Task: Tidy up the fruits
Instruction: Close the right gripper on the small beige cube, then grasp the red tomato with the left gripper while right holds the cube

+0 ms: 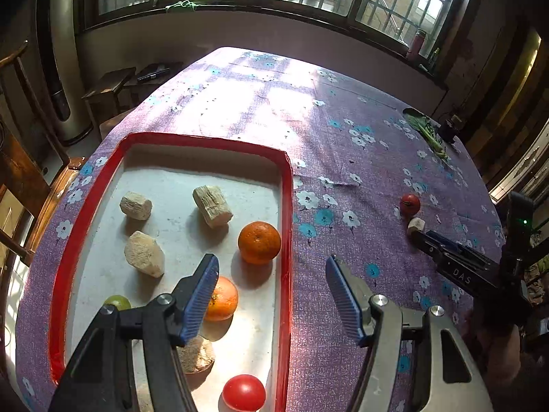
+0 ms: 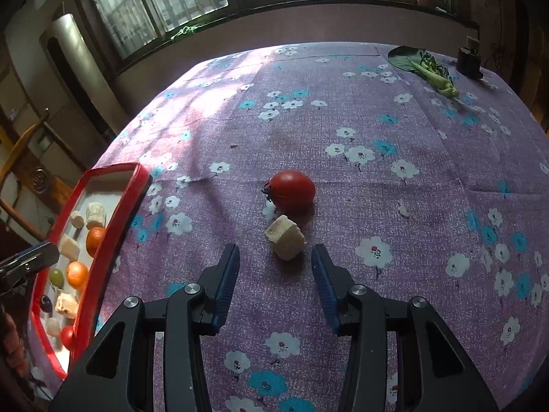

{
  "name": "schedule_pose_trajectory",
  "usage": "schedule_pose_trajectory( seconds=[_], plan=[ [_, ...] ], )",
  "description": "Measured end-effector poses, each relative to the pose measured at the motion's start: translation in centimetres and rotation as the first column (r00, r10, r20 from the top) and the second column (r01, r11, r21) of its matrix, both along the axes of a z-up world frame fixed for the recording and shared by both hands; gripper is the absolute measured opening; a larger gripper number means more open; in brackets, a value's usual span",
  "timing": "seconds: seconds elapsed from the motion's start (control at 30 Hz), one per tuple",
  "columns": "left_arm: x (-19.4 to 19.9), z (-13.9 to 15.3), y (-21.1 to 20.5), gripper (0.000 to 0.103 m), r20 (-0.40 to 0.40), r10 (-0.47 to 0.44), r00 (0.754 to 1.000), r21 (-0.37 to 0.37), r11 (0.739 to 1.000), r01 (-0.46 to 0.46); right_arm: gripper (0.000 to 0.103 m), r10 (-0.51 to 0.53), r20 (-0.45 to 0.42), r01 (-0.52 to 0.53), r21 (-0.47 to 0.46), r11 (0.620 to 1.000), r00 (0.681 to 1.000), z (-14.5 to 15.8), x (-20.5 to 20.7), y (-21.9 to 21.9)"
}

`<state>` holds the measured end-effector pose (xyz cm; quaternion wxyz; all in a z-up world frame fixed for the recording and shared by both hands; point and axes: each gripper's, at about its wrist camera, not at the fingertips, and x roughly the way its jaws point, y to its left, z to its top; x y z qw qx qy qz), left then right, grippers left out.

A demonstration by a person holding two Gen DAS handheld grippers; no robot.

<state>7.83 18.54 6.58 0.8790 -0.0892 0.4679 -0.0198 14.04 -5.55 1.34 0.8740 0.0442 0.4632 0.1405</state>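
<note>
Sunlit floral cloth holds a pale chunk (image 2: 285,237) touching a tomato (image 2: 292,189), well right of the red tray (image 2: 116,206), and the right gripper (image 2: 274,267), wide open and empty, sits just short of the chunk, nearer than the open, empty left gripper (image 1: 272,292).

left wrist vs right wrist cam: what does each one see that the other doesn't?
Only the left wrist view shows the left gripper in full, open over the red-rimmed tray, and the right gripper from the side, near the pale chunk.

Only the right wrist view shows a dark fruit in the tray and the right gripper's open gap just short of the chunk.

Both show the tray with oranges and pale chunks, the loose tomato on the tablecloth, and the leafy greens.
</note>
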Motion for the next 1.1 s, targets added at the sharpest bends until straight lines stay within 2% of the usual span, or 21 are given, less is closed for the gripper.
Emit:
schedule_pose_trajectory(
  seconds=[0.1,0.13,0.17,0.3,0.43,0.6,0.73,0.77,0.8,0.83,0.87,1.1],
  plan=[
    [0.5,0.1,-1.9,0.068,-0.004,-0.021,1.000,0.025,0.999,0.021,0.037,0.037,0.015,-0.037,-0.030,0.999,0.999,-0.6,0.8,0.5],
    [0.7,0.1,-2.5,0.068,-0.005,-0.026,1.000,0.027,0.999,0.026,0.026,0.050,0.017,-0.049,-0.040,0.998,0.999,-0.7,0.8,0.5],
    [1.0,0.1,-3.2,0.068,-0.006,-0.035,0.999,0.029,0.999,0.035,0.024,0.058,0.024,-0.057,-0.033,0.998,0.998,-0.7,0.8,0.2],
    [3.2,-0.2,-6.9,0.068,-0.016,-0.078,0.997,0.046,0.996,0.079,0.024,0.031,0.038,-0.032,0.038,0.999,0.999,-0.3,-0.2,-2.3],
    [5.9,-1.0,-11.5,0.068,-0.009,-0.136,0.991,0.026,0.990,0.136,0.024,0.028,0.046,-0.032,0.088,0.996,0.999,0.8,-2.0,-4.7],
    [9.0,-3.3,-16.7,0.068,-0.038,-0.159,0.987,0.035,0.986,0.160,0.025,0.030,0.071,-0.034,0.068,0.997,0.997,1.1,-4.1,-6.8],
    [10.6,-4.5,-18.9,0.067,-0.046,-0.150,0.988,0.066,0.986,0.153,0.025,0.012,0.080,-0.018,0.078,0.997,0.997,0.8,-4.5,-8.0],
    [11.0,-4.9,-19.1,0.064,-0.053,-0.142,0.988,0.054,0.988,0.145,0.025,0.006,0.075,-0.012,0.084,0.996,0.997,0.7,-4.5,-8.2],
    [11.1,-5.0,-19.2,0.056,-0.044,-0.132,0.990,0.052,0.990,0.134,0.025,-0.001,0.072,-0.006,0.091,0.996,0.997,0.6,-4.5,-8.5],
    [11.0,-5.0,-19.3,0.041,-0.024,-0.138,0.990,0.041,0.989,0.139,0.025,-0.003,0.068,-0.004,0.099,0.995,0.998,0.5,-4.5,-8.7],
    [10.9,-5.0,-19.3,0.037,-0.013,-0.156,0.988,0.020,0.987,0.156,0.025,-0.006,0.068,-0.001,0.101,0.995,0.998,0.5,-4.5,-8.9],
    [9.1,-4.3,-16.8,0.034,-0.011,-0.152,0.988,-0.052,0.987,0.151,0.025,-0.011,0.085,0.004,0.090,0.996,0.996,1.0,-4.8,-8.8]
  ],
)
